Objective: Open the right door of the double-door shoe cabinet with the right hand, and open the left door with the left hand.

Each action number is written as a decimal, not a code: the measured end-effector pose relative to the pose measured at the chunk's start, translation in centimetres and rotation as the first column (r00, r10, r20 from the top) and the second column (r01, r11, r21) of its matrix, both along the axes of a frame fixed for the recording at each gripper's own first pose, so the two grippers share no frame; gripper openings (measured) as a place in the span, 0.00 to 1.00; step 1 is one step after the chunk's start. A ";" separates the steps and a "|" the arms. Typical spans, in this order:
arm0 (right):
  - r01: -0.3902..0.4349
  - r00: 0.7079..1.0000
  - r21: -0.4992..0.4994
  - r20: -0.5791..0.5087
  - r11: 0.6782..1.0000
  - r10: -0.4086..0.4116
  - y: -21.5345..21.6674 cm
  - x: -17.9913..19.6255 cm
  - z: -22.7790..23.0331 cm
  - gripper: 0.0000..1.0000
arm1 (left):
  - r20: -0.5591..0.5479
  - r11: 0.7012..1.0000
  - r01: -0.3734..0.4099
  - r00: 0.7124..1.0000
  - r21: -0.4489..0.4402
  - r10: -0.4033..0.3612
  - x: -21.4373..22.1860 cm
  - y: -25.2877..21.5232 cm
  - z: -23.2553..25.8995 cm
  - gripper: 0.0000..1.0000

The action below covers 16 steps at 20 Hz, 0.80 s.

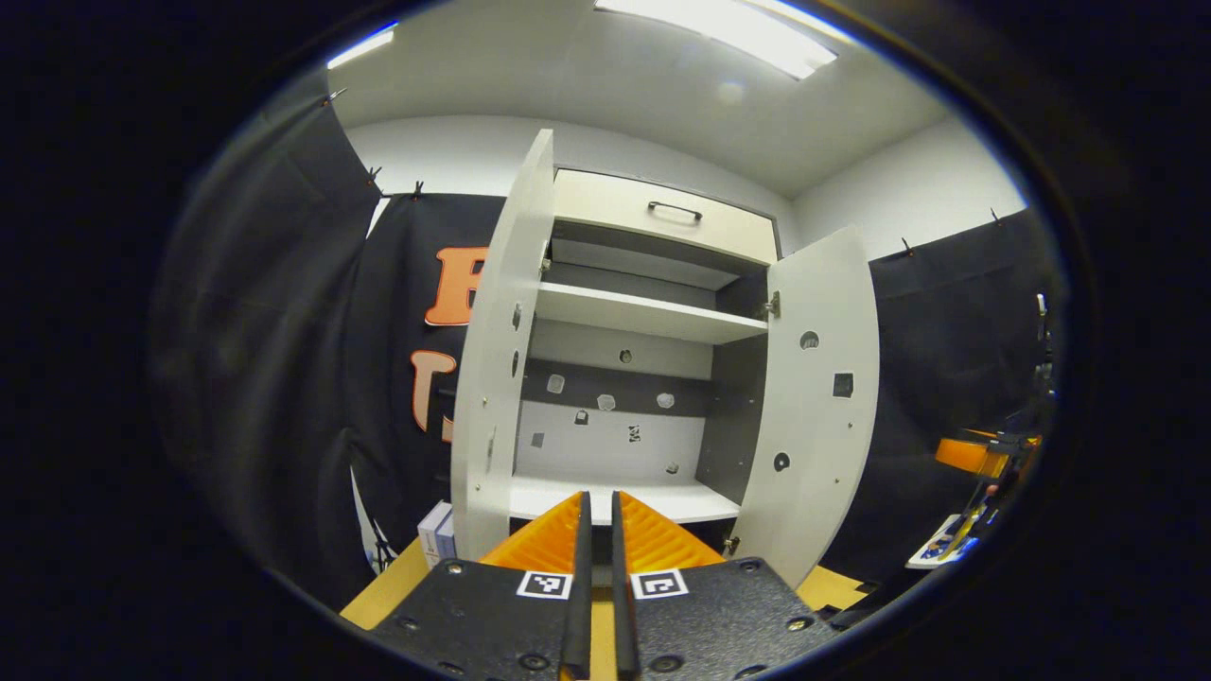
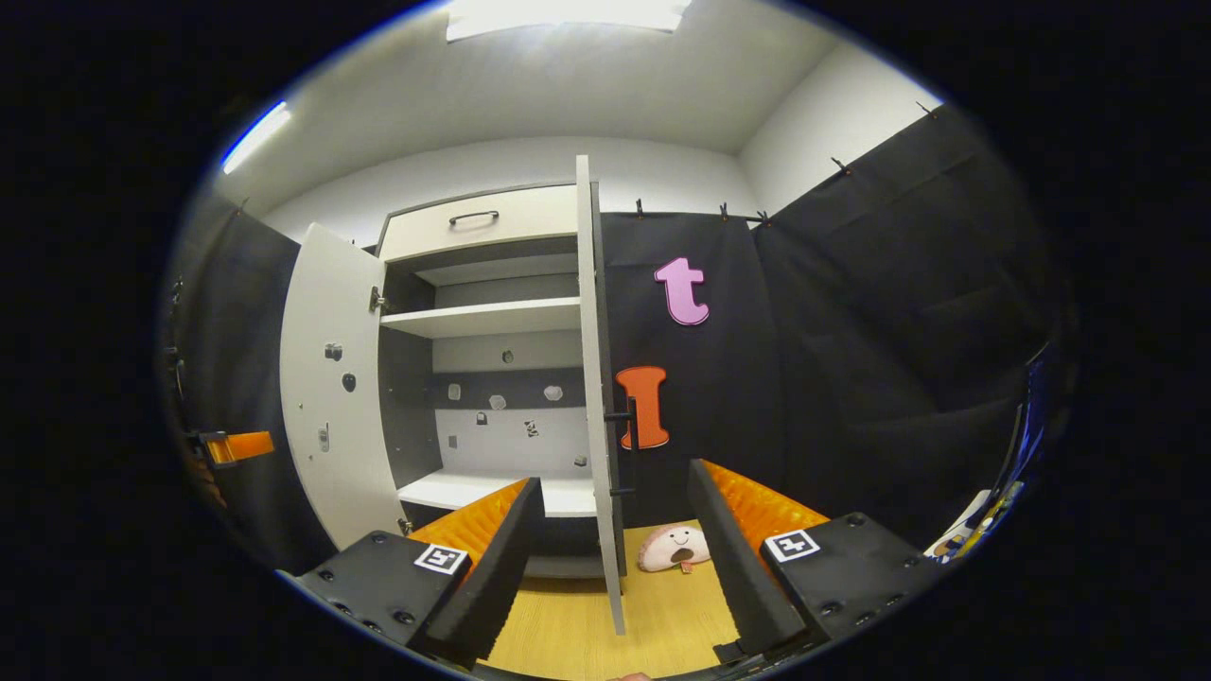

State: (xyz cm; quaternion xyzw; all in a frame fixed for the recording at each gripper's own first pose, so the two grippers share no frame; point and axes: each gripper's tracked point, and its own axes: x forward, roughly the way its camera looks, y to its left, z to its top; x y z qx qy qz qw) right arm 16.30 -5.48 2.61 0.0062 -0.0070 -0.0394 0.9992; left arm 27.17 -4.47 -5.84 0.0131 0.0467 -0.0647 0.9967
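Both doors of the shoe cabinet (image 1: 643, 312) are already swung out, so the job looks basically done and the risk is mostly in backing away. In the left gripper view the left door (image 1: 501, 350) is seen nearly edge-on at about 10 o'clock and the right door (image 1: 814, 397) hangs open at 3 o'clock, with the left gripper (image 1: 598, 530) pressed nearly together at 6 o'clock, nothing pinched, and apart from both doors. In the right gripper view the right gripper (image 2: 615, 530) is spread wide, and the right door's edge (image 2: 598, 378) runs straight down between its fingers; whether anything is touched there can't be told. That's the sketchy bit: if the gripper is pulled sideways instead of straight back, the door edge could be clipped by a finger and knocked shut or slammed further open on its hinges. The small black handle (image 2: 620, 416) sticking off that edge at 12 o'clock could also be snagged. A pink plush toy (image 2: 674, 547) lies on the wooden floor (image 2: 587, 624) just beyond, at 1 o'clock, and could be bumped too.
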 end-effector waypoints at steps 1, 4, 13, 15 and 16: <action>-0.017 1.000 -0.002 0.004 1.000 0.017 0.0 -0.1 0.2 0.99 | 0.006 1.000 -0.003 1.000 -0.018 0.003 -0.1 -0.5 0.1 0.17; -0.047 0.999 -0.016 -0.004 0.999 0.047 -0.2 -0.5 0.2 0.99 | 0.009 0.999 -0.019 1.000 -0.043 0.019 -0.1 -1.6 0.1 0.59; -0.105 0.994 -0.007 0.001 0.994 0.105 0.9 -0.7 -0.1 0.99 | 0.063 0.996 -0.087 0.994 -0.026 0.088 1.0 -1.4 0.5 0.95; -0.112 0.994 -0.015 -0.009 0.994 0.111 1.0 -0.8 -0.3 0.99 | 0.063 0.995 -0.098 0.993 -0.006 0.098 1.0 -1.0 0.5 0.94; -0.116 0.993 -0.016 -0.011 0.993 0.116 1.1 -0.8 -0.3 0.99 | 0.065 0.995 -0.100 0.993 -0.004 0.100 1.0 -0.9 0.5 0.94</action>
